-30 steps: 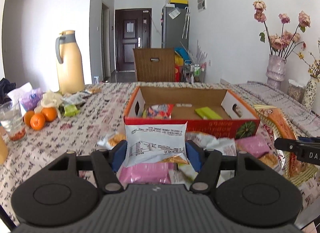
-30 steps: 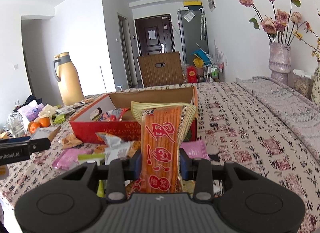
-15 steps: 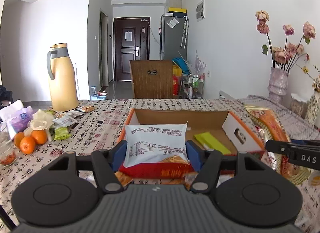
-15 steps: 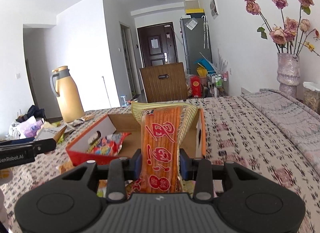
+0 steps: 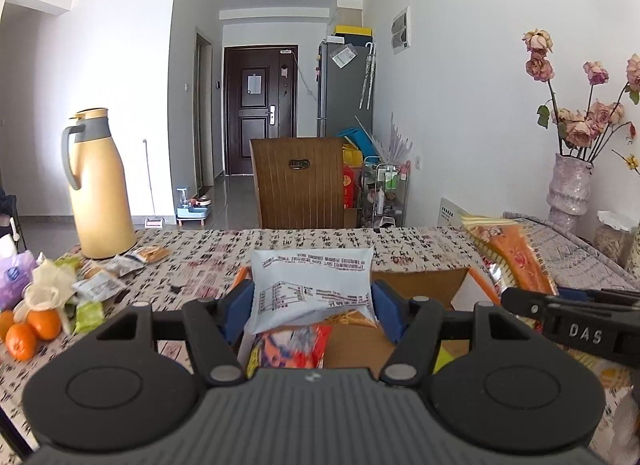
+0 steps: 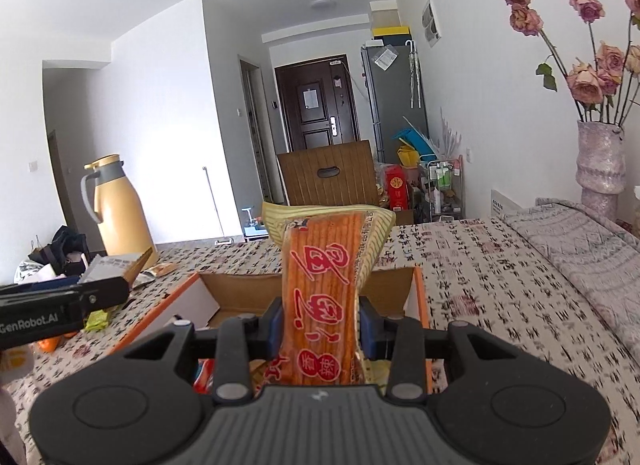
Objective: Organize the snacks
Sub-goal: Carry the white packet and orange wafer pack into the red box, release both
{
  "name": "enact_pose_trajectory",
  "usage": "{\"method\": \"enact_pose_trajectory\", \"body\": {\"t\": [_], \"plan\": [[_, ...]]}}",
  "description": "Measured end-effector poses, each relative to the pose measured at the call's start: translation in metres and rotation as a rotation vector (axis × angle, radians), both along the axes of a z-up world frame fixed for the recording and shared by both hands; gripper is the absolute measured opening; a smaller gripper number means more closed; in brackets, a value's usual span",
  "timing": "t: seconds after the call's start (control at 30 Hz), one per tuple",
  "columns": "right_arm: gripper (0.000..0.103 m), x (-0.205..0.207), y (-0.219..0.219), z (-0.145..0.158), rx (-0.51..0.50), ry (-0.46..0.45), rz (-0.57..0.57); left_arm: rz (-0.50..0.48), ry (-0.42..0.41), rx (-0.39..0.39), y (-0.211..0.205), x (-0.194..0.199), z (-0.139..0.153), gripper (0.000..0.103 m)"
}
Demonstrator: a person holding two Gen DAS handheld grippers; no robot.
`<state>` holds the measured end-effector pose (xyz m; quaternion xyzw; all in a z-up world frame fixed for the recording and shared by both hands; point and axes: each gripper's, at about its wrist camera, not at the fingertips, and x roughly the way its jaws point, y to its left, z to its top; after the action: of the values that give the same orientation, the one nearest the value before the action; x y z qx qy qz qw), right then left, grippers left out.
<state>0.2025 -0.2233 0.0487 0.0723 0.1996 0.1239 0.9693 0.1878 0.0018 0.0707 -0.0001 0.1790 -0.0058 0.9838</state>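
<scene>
My left gripper [image 5: 312,305] is shut on a white snack packet [image 5: 312,281] with printed text, held upright over the open cardboard box [image 5: 424,285]. A colourful red snack bag [image 5: 292,345] lies in the box below it. My right gripper [image 6: 320,325] is shut on a long orange snack bag [image 6: 320,285] with red characters, held upright above the same box [image 6: 240,293]. From the left wrist view the right gripper [image 5: 568,325] and its orange bag [image 5: 508,253] show at the right. In the right wrist view the left gripper [image 6: 60,305] shows at the left.
A yellow thermos jug [image 5: 100,185] stands at the table's far left, with loose snack packets [image 5: 104,277] and oranges [image 5: 32,329] near it. A vase of dried roses [image 6: 600,161] stands at the right. A wooden chair back [image 5: 300,181] is behind the table.
Both grippers have moved forward and slightly up with their snacks, from above the loose pile near the table's front to over the box's inside. Neither grip has altered.
</scene>
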Motion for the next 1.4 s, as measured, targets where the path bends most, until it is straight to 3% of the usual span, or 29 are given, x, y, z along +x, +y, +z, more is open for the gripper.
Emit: {"method": "enact_pose_trajectory", "body": {"t": [0.33,0.77,0.93,1.0,1.07,1.13,1.23,1.4], "plan": [[0.036,0.054,0.015,-0.029,-0.028,0.058,0.003,0.038,0.063,-0.011,0.0,0.058,-0.025,0.065],[0.037,0.066,0.014,-0.053,-0.037,0.121,0.018,0.035,0.12,-0.018,0.006,0.069,-0.053,0.07],[0.054,0.066,0.012,-0.055,-0.037,0.128,0.007,0.054,0.109,-0.03,0.009,0.066,-0.052,0.084],[0.062,0.064,0.01,-0.054,-0.035,0.121,-0.001,0.073,0.101,-0.036,0.011,0.065,-0.05,0.103],[0.075,0.063,0.009,-0.053,-0.023,0.115,0.001,0.099,0.093,-0.04,0.012,0.063,-0.049,0.103],[0.095,0.062,0.008,-0.052,-0.024,0.106,-0.005,0.098,0.095,-0.053,0.015,0.064,-0.049,0.103],[0.103,0.061,0.008,-0.051,-0.02,0.102,-0.007,0.098,0.098,-0.051,0.014,0.065,-0.049,0.103],[0.103,0.061,0.006,-0.051,-0.013,0.105,-0.013,0.099,0.097,-0.05,0.015,0.064,-0.049,0.103]]}}
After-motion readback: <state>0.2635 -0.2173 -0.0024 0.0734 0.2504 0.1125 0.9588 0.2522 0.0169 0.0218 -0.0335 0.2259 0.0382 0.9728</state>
